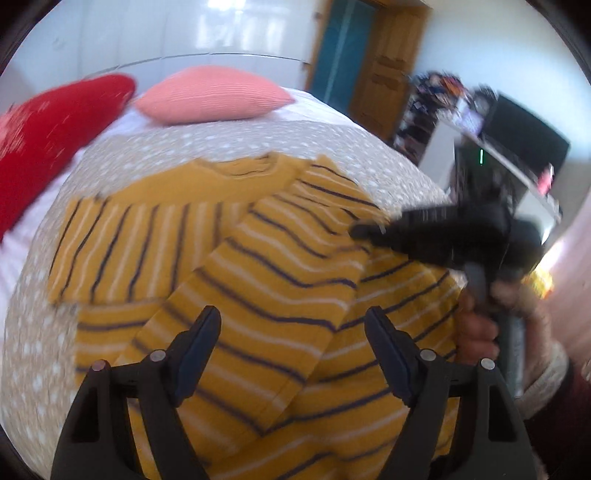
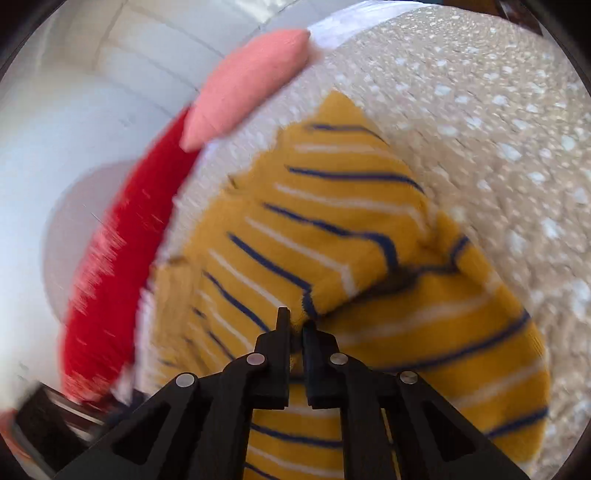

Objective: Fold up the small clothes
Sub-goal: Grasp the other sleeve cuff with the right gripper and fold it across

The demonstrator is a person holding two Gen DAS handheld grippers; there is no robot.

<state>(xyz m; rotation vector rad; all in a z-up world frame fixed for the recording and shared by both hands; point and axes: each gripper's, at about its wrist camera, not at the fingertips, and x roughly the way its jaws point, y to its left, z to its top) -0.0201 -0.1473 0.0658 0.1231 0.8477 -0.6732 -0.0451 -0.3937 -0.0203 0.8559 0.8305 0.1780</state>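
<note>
Altogether: one striped top (image 1: 258, 266), two cushions (image 1: 210, 96).

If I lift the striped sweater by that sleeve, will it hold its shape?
Probably not. The sweater looks like soft knit, already draped in folds, so it should sag from the right gripper. Its fuzzy surface likely clings to the bedspread rather than sliding.

Both views are bright with soft, even daylight, and shadows on the bedspread (image 1: 258, 136) stay faint. Glare washes out the white wall (image 1: 184, 33) at far left and the pale area at near right in the left wrist view. Motion blur smears the red cushion (image 2: 122, 251) and the striped top (image 2: 332, 240). Fisheye distortion bends the edges, with black corners
</note>
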